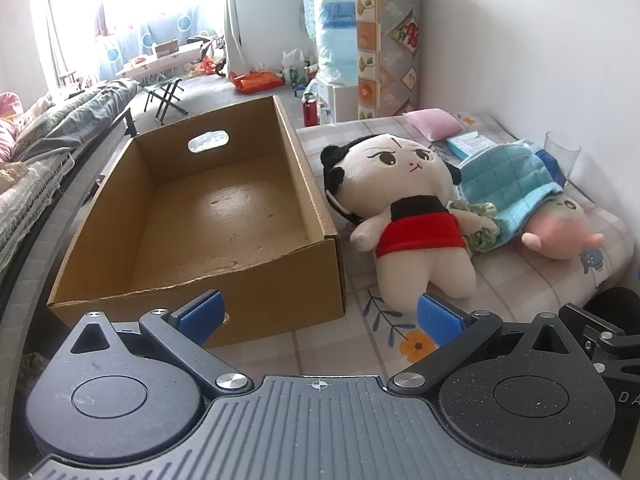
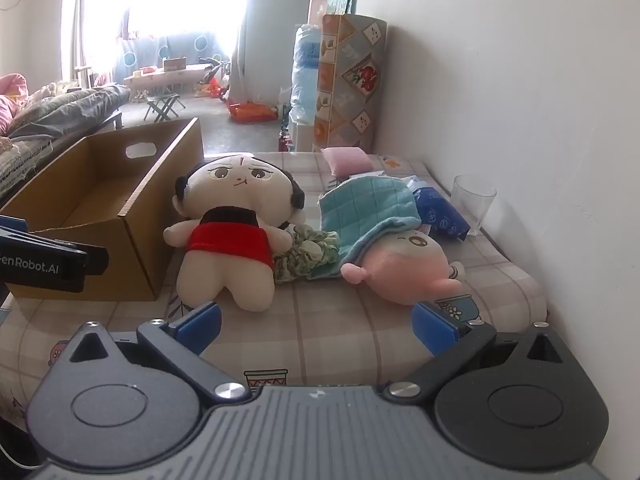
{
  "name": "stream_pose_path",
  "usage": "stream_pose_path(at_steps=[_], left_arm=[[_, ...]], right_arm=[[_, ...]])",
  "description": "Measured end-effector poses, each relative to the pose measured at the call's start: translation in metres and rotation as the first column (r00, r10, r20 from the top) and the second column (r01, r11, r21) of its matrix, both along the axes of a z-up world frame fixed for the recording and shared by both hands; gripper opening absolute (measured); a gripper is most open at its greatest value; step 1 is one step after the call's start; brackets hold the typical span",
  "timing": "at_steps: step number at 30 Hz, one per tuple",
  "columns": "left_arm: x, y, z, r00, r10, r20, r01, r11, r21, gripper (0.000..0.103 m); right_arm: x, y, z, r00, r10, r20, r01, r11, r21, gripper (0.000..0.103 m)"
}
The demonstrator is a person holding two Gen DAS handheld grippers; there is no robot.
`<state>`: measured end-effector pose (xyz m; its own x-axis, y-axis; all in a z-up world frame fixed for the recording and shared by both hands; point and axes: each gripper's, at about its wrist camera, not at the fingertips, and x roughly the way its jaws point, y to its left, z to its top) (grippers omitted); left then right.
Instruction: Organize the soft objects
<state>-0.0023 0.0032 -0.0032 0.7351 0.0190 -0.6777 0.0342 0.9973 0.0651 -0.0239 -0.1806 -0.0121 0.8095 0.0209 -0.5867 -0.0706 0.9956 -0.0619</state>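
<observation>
Soft objects: you have a big-headed doll in a red top (image 1: 408,216), a pink plush (image 1: 560,232), a blue quilted towel (image 1: 504,180), a green scrunchie (image 1: 484,228) and a small pink cushion (image 1: 430,122), all lying on the checked bedcover (image 1: 520,280).
Doll: it lies on its back just beside the right wall of the cardboard box (image 1: 320,184), with its feet toward you.
Pink plush: it sits to the right of the doll, and the towel is draped over its upper part.
Scrunchie: you will find it wedged between the doll's arm and the towel's edge.
Box: it looks empty, so you have put nothing away yet.
Left gripper (image 1: 320,312): your jaws are spread wide with nothing between them; it hovers over the box's near corner and the doll's feet.
Right gripper (image 2: 316,324): your jaws are equally released and hold nothing; it hangs above bare bedcover between the doll's legs and the pink plush.
Step in hand: I judge that you are at the start, choosing a first item.
Next move: the doll is nearest for both grippers. Close on a leg or the body, not the big head, then lift it over the box wall.
Avoid: keep clear of the drinking glass (image 2: 474,204) and the blue packet (image 2: 440,212) by the wall; neither is soft.
</observation>
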Motion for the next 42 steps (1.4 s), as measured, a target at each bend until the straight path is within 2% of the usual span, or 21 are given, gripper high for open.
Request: stream_pose_path(at_steps=[42], left_arm=[[0.0041, 0.0005, -0.0012, 1.0, 0.011, -0.001, -0.011, 1.0, -0.005, 0.103]], right_arm=[[0.0012, -0.0005, 0.0002, 1.0, -0.001, -0.006, 0.001, 1.0, 0.008, 0.103]])
